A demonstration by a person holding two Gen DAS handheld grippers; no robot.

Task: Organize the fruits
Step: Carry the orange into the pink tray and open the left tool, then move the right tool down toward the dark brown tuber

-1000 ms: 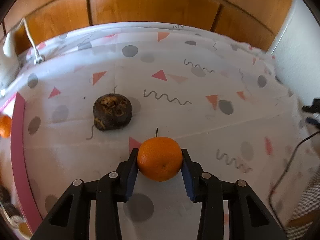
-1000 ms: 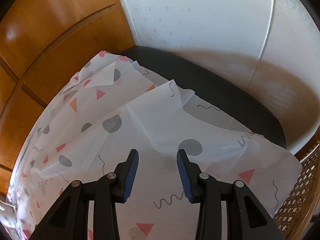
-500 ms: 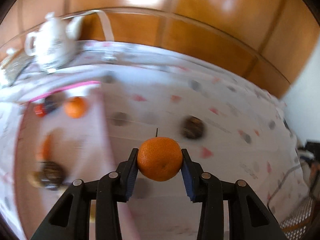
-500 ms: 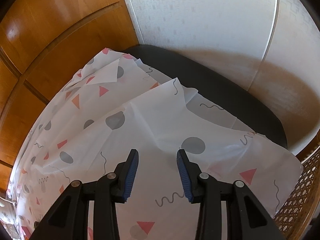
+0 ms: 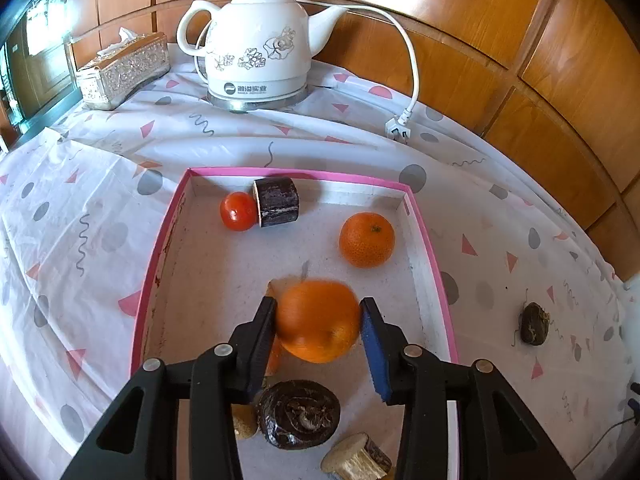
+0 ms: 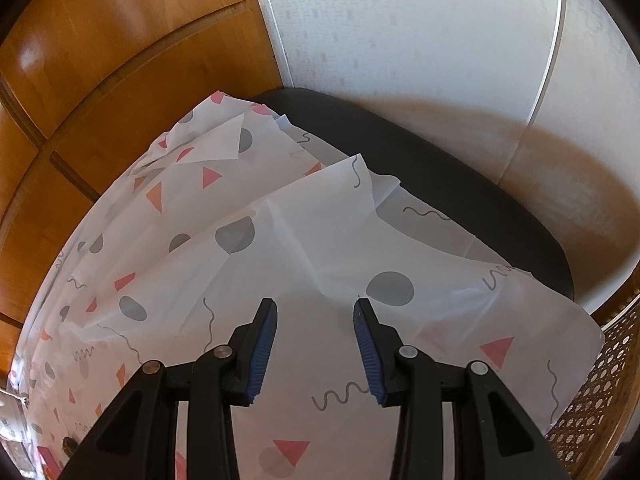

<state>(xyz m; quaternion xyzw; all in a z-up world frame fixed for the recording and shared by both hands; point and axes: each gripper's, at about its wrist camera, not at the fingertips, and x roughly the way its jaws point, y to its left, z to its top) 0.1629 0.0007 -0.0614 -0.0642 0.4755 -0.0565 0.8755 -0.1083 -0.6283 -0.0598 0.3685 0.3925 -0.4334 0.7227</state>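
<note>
The left gripper (image 5: 318,330) is hovering over the pink-rimmed box (image 5: 430,256), and its jaws are opening — a motion-blurred orange (image 5: 318,320) is sitting between the blue pads, with a gap showing at the right pad. The right gripper (image 6: 315,346) is standing released with nothing between its fingers, above the patterned tablecloth (image 6: 320,248).

Ahead of the left gripper, inside the box, a second orange (image 5: 367,239) is lying to the right, while a red tomato (image 5: 238,211) is touching a dark cut cylinder (image 5: 277,201) at the far wall. Beneath the fingers, a dark wrinkled fruit (image 5: 299,414) and a pale cut piece (image 5: 356,458) are lying — both partly hidden by the black arms. Another orange item under the left finger is mostly covered.

Outside the box, far right, a small dark fruit (image 5: 534,323) is resting on the cloth. Beyond the box, a white kettle (image 5: 258,40), its plug (image 5: 398,130) and a silver tissue box (image 5: 122,70) are standing against wooden panelling (image 5: 520,60).
</note>
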